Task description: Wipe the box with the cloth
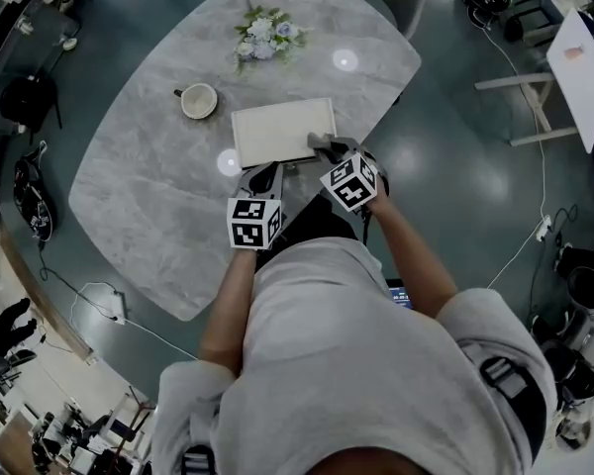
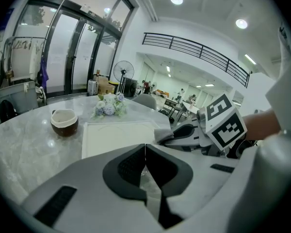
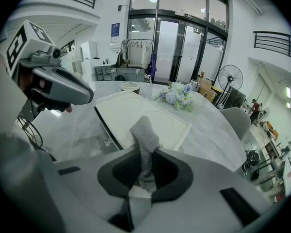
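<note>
A flat white box [image 1: 282, 131] [image 2: 119, 136] [image 3: 141, 114] lies on the grey marble table, near its front edge. My right gripper [image 1: 329, 150] [image 3: 144, 149] is shut on a grey knitted cloth [image 3: 145, 139] [image 1: 320, 142] [image 2: 165, 134], held over the box's near right corner. The cloth's free end sticks up past the jaws. My left gripper [image 1: 267, 176] [image 2: 145, 154] is shut with nothing between its jaws, just short of the box's near left edge.
A brown and white cup [image 1: 199, 100] [image 2: 64, 122] [image 3: 130, 87] stands left of the box. A bunch of pale flowers [image 1: 264, 38] [image 2: 108, 106] [image 3: 177, 95] lies behind it. The marble table [image 1: 148, 196] ends just in front of the grippers. A chair [image 3: 235, 121] stands at the far side.
</note>
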`<move>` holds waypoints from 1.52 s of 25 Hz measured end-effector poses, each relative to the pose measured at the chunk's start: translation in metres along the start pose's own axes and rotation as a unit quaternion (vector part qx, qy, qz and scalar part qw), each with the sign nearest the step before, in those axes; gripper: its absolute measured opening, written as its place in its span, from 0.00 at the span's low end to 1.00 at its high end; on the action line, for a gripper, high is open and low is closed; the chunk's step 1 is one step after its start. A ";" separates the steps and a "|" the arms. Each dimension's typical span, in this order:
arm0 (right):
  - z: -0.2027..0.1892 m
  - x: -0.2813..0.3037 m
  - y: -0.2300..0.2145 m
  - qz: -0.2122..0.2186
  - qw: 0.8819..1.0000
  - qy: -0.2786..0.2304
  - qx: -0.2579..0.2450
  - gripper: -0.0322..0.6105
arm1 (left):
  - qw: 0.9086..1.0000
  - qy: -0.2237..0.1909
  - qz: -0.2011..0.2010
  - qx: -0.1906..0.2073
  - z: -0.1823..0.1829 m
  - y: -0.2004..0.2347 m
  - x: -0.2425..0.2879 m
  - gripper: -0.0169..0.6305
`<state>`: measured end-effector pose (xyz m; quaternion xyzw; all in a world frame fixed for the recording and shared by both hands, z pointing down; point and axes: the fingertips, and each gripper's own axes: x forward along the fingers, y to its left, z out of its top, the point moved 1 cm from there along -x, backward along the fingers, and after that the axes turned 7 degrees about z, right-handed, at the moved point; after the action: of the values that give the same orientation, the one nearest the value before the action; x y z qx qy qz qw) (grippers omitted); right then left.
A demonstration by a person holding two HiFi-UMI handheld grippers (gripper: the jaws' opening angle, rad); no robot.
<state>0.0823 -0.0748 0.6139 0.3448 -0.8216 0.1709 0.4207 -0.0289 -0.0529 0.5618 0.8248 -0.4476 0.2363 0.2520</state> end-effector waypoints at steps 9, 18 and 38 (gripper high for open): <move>-0.004 -0.012 0.006 -0.011 0.999 -0.033 0.040 0.14 | 1.000 0.005 0.012 0.009 -0.009 0.001 -0.011 0.06; 0.050 -0.060 0.040 -0.020 0.970 -0.204 0.129 0.14 | 0.998 -0.047 0.040 -0.007 0.002 0.019 -0.049 0.06; 0.048 -0.159 0.110 -0.109 0.951 -0.259 0.131 0.14 | 0.990 -0.131 0.019 0.057 0.008 -0.021 -0.128 0.06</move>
<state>0.0415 0.0421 0.4582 0.5167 -0.8301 0.1346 0.1605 -0.0718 0.0317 0.4729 0.8530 -0.4781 0.1561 0.1391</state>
